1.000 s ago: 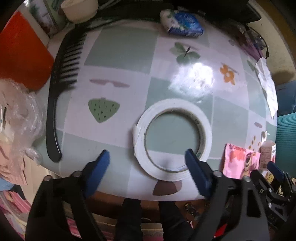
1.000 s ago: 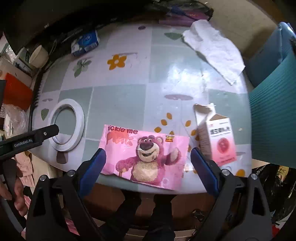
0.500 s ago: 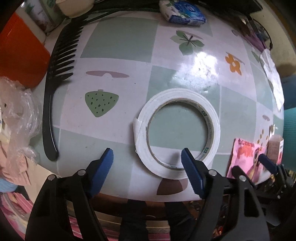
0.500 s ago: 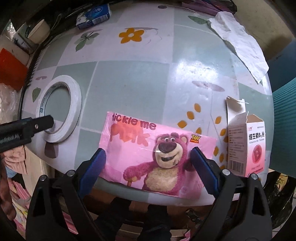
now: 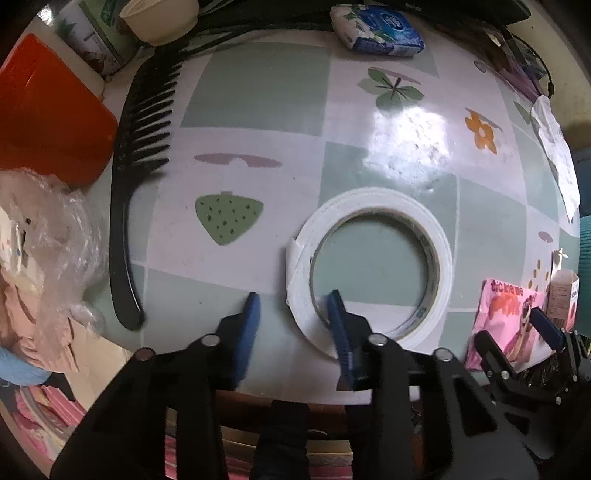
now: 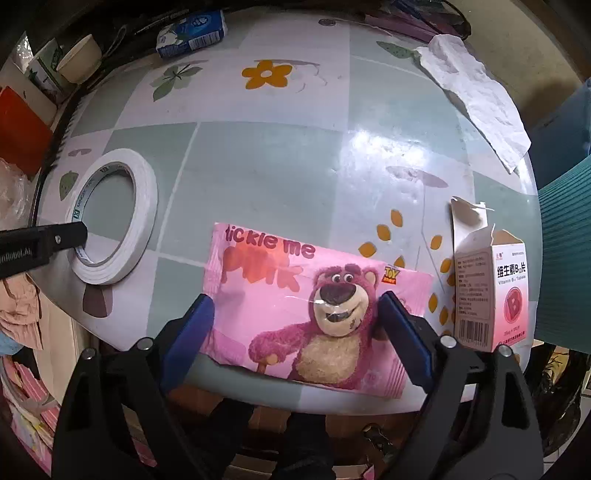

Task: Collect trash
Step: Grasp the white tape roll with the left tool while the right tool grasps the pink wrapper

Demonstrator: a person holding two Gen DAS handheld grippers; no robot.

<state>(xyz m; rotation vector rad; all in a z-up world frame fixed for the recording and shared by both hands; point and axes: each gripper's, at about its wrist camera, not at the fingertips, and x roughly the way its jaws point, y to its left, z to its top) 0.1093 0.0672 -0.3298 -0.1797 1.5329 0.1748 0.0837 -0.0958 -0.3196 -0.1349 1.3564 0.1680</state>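
Observation:
A white tape roll [image 5: 371, 266] lies flat on the checked table; it also shows in the right wrist view [image 6: 114, 218]. My left gripper [image 5: 293, 314] straddles the roll's near-left rim, right finger inside the ring and left finger outside, jaws partly closed with a gap remaining. A pink bear wrapper [image 6: 314, 306] lies at the near table edge, and my right gripper [image 6: 295, 325] is open with a finger at each side of it. An opened vitamin box [image 6: 487, 288] stands to the right. A crumpled white tissue [image 6: 476, 99] lies at the far right.
A black comb [image 5: 136, 177] lies along the left edge. A blue tissue pack [image 5: 376, 31], a cup [image 5: 159, 18], a tin [image 5: 88, 37] and an orange box [image 5: 44, 114] sit at the back left. A plastic bag [image 5: 44, 236] hangs off the left side.
My left gripper moved forward over the tape roll's rim and its jaws narrowed. My right gripper moved closer to the pink wrapper, still open.

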